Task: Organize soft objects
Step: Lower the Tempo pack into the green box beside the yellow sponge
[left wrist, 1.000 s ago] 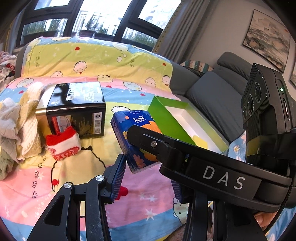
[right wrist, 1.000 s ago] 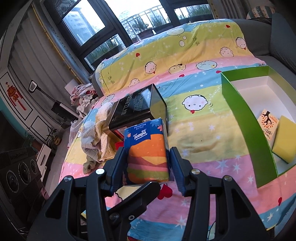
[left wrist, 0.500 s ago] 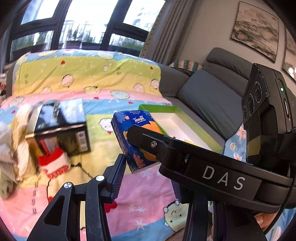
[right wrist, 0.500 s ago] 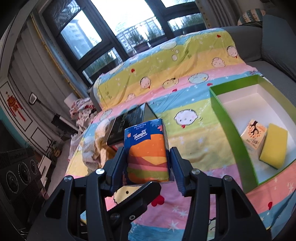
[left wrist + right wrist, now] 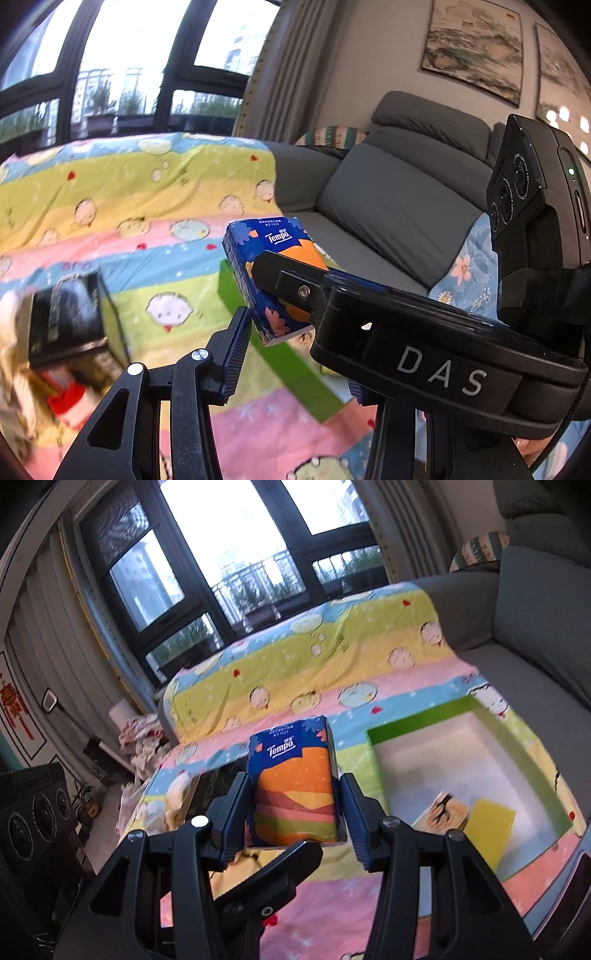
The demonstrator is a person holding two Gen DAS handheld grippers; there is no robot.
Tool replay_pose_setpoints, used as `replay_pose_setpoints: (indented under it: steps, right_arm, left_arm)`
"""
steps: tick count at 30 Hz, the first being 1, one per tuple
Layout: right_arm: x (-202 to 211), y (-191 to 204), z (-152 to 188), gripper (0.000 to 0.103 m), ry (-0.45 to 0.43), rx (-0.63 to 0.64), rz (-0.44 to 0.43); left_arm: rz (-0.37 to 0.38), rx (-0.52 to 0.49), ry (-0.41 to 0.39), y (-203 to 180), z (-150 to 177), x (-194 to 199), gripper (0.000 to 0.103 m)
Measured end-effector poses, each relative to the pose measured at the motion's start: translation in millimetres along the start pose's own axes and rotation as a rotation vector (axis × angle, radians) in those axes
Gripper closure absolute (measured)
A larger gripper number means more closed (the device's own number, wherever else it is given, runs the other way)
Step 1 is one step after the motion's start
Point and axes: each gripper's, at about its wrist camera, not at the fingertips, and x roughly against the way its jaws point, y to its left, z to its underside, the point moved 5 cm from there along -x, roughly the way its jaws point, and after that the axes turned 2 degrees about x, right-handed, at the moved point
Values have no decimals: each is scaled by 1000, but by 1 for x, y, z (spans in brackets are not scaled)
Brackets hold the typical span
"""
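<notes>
right gripper [image 5: 295, 812] clamped on tissue pack [image 5: 293, 786], held upright above blanket, left of green box [image 5: 373, 760], likely for dropping in | left gripper [image 5: 291, 354] apparently apart, empty; view partly blocked

Left wrist: close behind its fingers, facing grey sofa [image 5: 388, 210] | Right wrist: faces window | Shared: blue-orange Tempo tissue pack [image 5: 273, 258] [image 5: 295, 786], green-walled open box [image 5: 517, 746], striped cartoon blanket [image 5: 122, 192] [image 5: 332, 657]
</notes>
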Motion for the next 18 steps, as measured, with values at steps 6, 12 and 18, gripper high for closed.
replay_pose_setpoints:
  steps: [6,12,18]
  right_arm:
    - [-10,-33,-12,53,-2,-49,37]
    - [-24,-67,-5,53,34,-134,104]
    - [-33,-98,4,53,66,-231,144]
  left_arm:
    - [40,-27,45,-8,-9,-36,56]
    - [101,-25,124,-15,-1,-76,56]
    - [136,-42,209,-26,8,-109,56]
